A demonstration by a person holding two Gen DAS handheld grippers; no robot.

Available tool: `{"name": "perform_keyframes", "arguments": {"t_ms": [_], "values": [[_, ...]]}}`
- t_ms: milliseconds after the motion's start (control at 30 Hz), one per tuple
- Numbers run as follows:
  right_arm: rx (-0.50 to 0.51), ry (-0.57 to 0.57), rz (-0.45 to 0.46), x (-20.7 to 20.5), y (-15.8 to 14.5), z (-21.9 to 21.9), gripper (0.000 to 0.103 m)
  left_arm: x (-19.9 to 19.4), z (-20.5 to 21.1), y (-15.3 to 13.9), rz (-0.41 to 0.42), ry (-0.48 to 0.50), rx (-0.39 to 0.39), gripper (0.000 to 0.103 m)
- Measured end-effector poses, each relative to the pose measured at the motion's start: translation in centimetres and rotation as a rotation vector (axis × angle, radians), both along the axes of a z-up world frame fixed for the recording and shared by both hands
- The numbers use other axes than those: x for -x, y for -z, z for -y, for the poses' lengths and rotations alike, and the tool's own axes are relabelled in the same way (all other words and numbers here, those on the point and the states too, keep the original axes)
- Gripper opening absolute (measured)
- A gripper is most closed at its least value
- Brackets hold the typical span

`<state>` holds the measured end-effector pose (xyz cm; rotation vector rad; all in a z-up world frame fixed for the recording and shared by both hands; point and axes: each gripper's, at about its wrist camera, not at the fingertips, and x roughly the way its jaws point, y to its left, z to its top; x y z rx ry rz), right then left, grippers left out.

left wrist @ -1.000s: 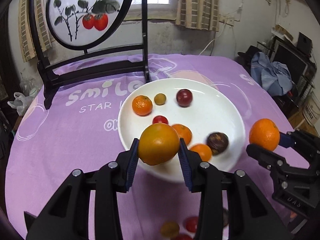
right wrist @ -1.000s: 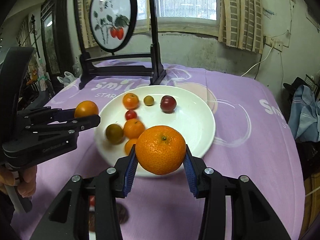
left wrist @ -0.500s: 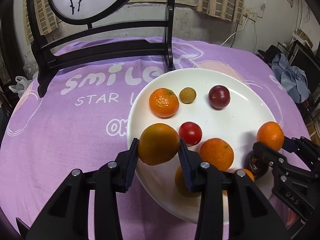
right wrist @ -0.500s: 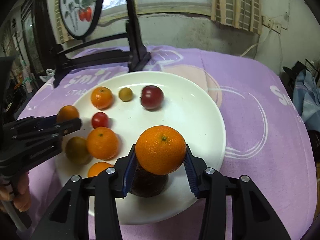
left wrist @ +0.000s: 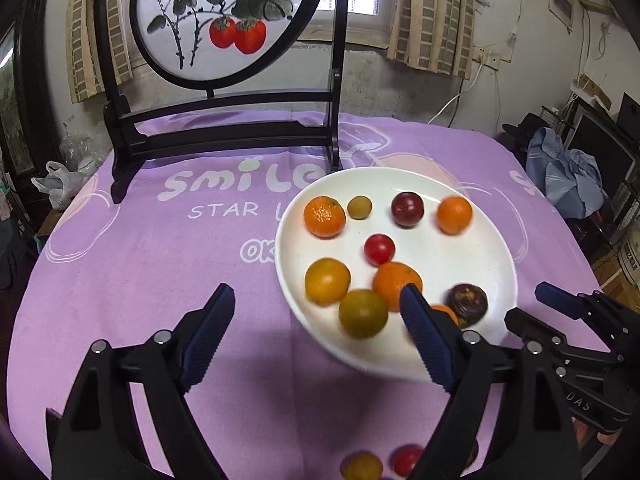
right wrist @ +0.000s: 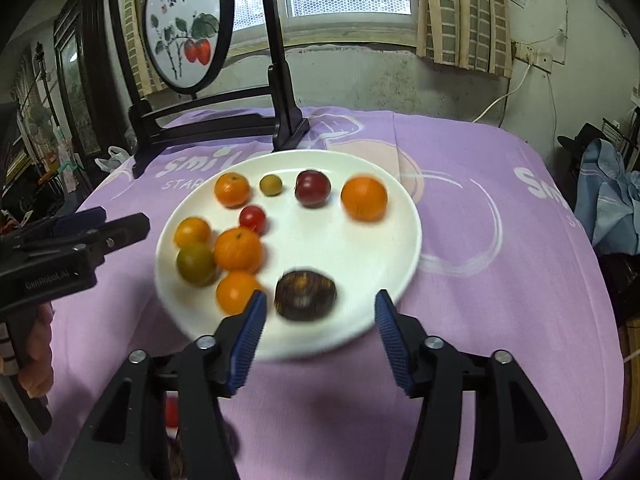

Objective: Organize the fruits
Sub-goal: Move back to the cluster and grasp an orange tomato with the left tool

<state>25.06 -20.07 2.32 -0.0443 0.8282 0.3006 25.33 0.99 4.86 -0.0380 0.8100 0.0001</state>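
Fruits lie gathered on a round white ceramic plate (right wrist: 384, 264) that sits on a purple printed tablecloth (right wrist: 500, 312). Along the plate's far side, from the right wrist view, run a small orange mandarin (right wrist: 232, 189), a little olive-green fruit (right wrist: 271, 185), a dark red plum (right wrist: 313, 188) and a larger orange (right wrist: 364, 198). A red cherry tomato (right wrist: 253, 218) sits nearer the middle. At the left of the plate cluster a yellow-orange fruit (right wrist: 192, 232), a greenish-yellow fruit (right wrist: 196, 263) and two more oranges (right wrist: 238, 250), touching or just beside one another. A dark brown round fruit (right wrist: 305, 296) lies at the near edge.

The right gripper (right wrist: 320, 326) hovers over the plate's near rim with its blue-padded jaws spread wide and nothing between them. The left gripper (left wrist: 316, 330) hangs by the plate's left edge, jaws likewise wide apart and empty.

A few small fruits (left wrist: 362, 466) lie on the cloth at the bottom of the left wrist view. A black wooden stand with a round painted screen (left wrist: 216, 12) rises behind the plate.
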Motion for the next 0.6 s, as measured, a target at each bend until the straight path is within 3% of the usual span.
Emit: {"name": "perform_keyframes", "arguments": {"t_ms": [300, 600], "values": [[0.039, -0.02, -0.012, 7.4, 0.2, 1.4, 0.065, 7.7, 0.2, 0.4, -0.013, 0.031, 0.015, 0.087], [-0.026, -0.019, -0.032, 14.0, 0.9, 1.7, 0.066, 13.7, 0.3, 2.0, -0.029, 0.044, 0.028, 0.087]]}}
